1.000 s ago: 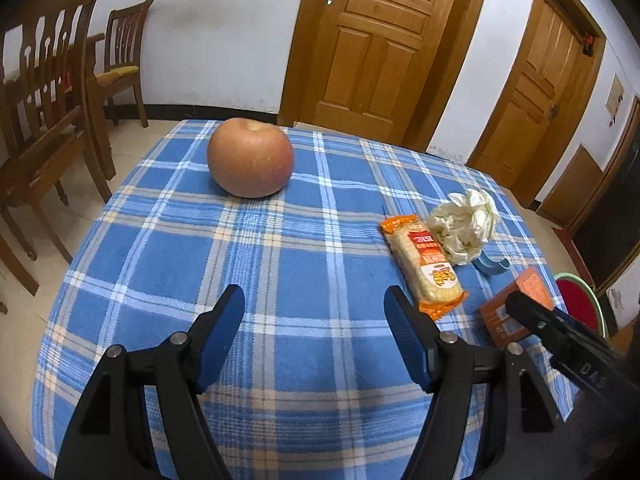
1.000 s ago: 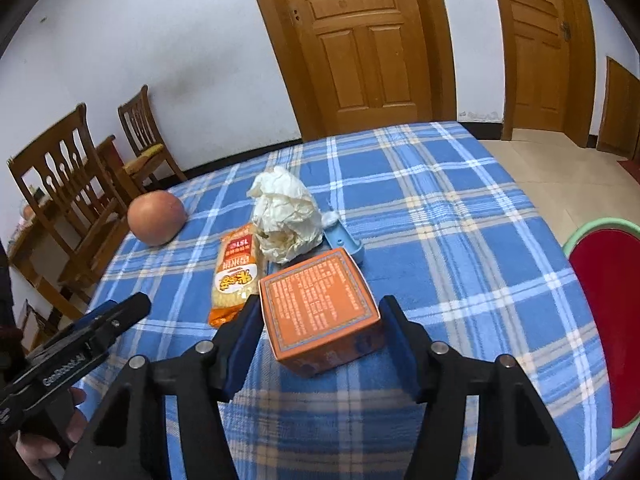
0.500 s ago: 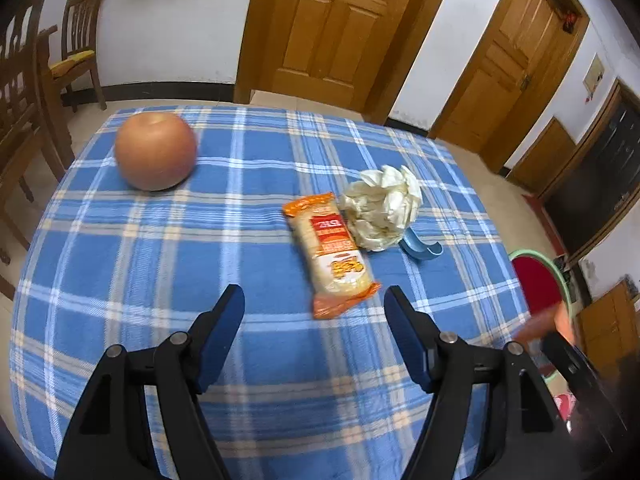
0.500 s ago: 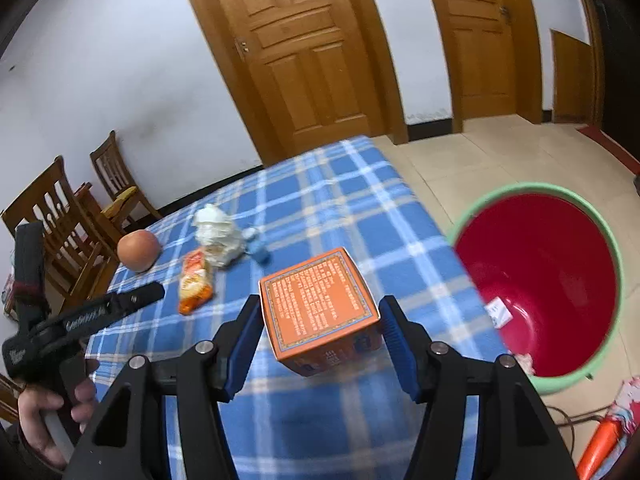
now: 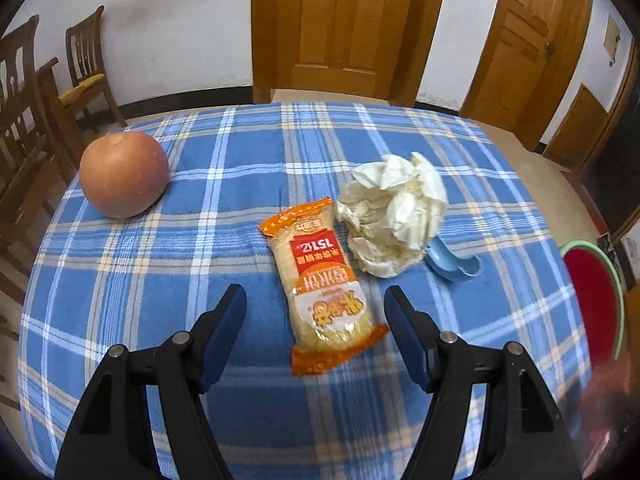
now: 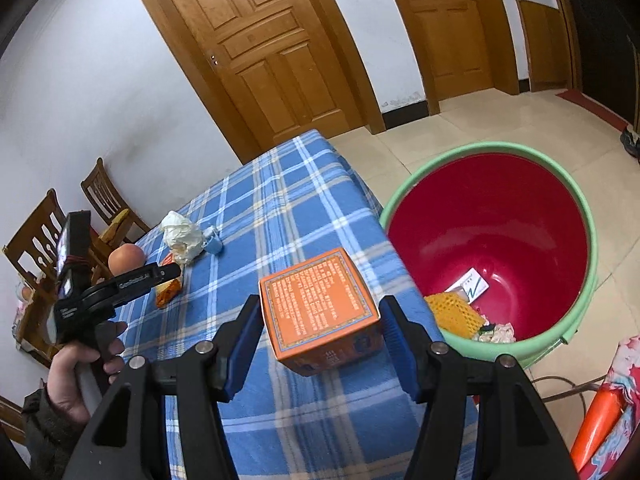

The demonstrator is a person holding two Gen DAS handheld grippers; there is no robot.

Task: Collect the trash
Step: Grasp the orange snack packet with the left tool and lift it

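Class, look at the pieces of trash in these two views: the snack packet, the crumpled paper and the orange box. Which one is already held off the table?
The orange box: the right gripper clamps it in the air, while the snack packet and crumpled paper lie on the tablecloth.

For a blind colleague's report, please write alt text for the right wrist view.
The right gripper holds an orange box between its fingers, beside a red bucket with a green rim that has some trash inside. Behind it, a blue checked tablecloth carries crumpled paper and an apple.
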